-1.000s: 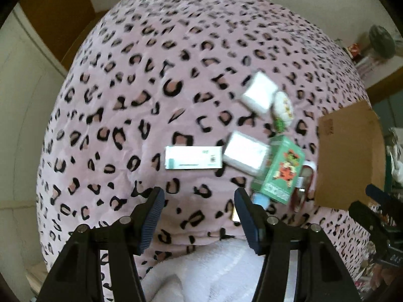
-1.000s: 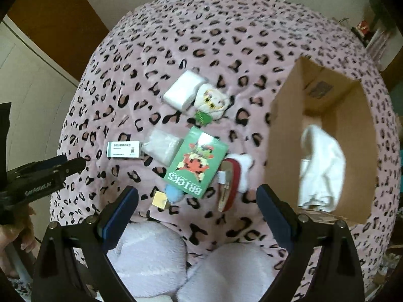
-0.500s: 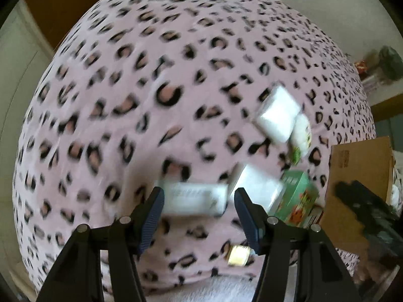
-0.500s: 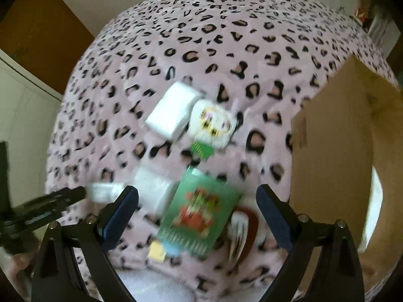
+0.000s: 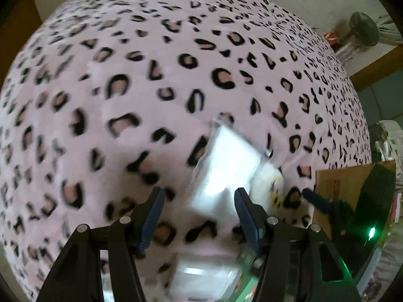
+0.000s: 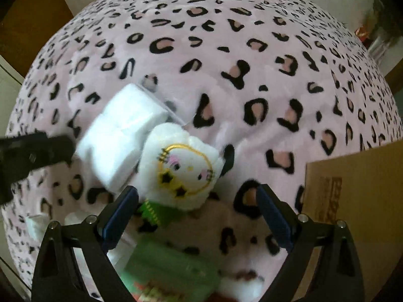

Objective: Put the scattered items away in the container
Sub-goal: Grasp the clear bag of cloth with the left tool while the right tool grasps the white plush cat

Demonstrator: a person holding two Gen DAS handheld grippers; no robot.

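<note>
Released left gripper [image 5: 199,201] faces the white plastic-wrapped tissue pack [image 5: 226,168], long axis diagonal; released right gripper [image 6: 197,201] faces the white plush toy [image 6: 180,166].

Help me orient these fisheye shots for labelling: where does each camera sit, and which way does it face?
Left wrist: on the left gripper, looking down at the white packet on the blanket; its open jaws show.
Right wrist: on the right gripper, facing the plush toy; its open jaws show.
Shared: packet, toy, blanket, cardboard box, and each sees the other gripper.
</note>
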